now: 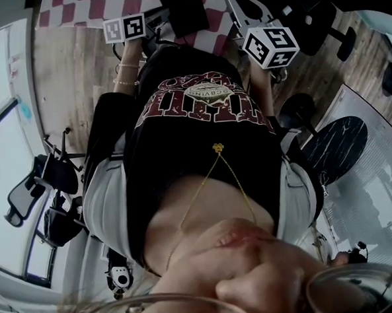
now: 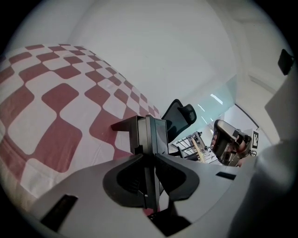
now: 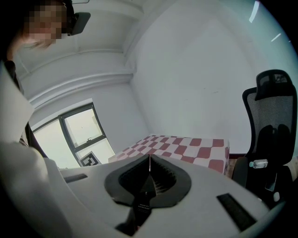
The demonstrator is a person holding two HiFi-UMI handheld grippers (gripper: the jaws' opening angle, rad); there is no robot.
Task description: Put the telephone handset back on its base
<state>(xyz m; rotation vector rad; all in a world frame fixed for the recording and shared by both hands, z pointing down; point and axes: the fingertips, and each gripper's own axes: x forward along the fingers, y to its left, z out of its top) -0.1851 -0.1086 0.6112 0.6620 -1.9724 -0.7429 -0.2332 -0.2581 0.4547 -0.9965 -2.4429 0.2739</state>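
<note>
No telephone handset or base can be made out in any view. My left gripper (image 2: 150, 122) is shut with nothing between its dark fingers, and it points over the red-and-white checked tablecloth (image 2: 56, 102). My right gripper (image 3: 149, 157) is also shut and empty, its jaws meeting in a thin line, aimed toward the checked table (image 3: 186, 146) farther off. In the head view only the marker cubes show, the left one (image 1: 123, 28) and the right one (image 1: 271, 45), both held in front of the person's dark-shirted torso (image 1: 201, 139). A dark flat object (image 1: 184, 11) lies on the cloth; I cannot tell what it is.
A black office chair (image 3: 272, 125) stands right of the table, with a small bottle (image 3: 257, 163) beside it. Another chair (image 2: 179, 118) shows past the left jaws. More chairs (image 1: 36, 189) and a round black stool (image 1: 337, 144) stand on the wooden floor. A window (image 3: 79, 132) is at the left.
</note>
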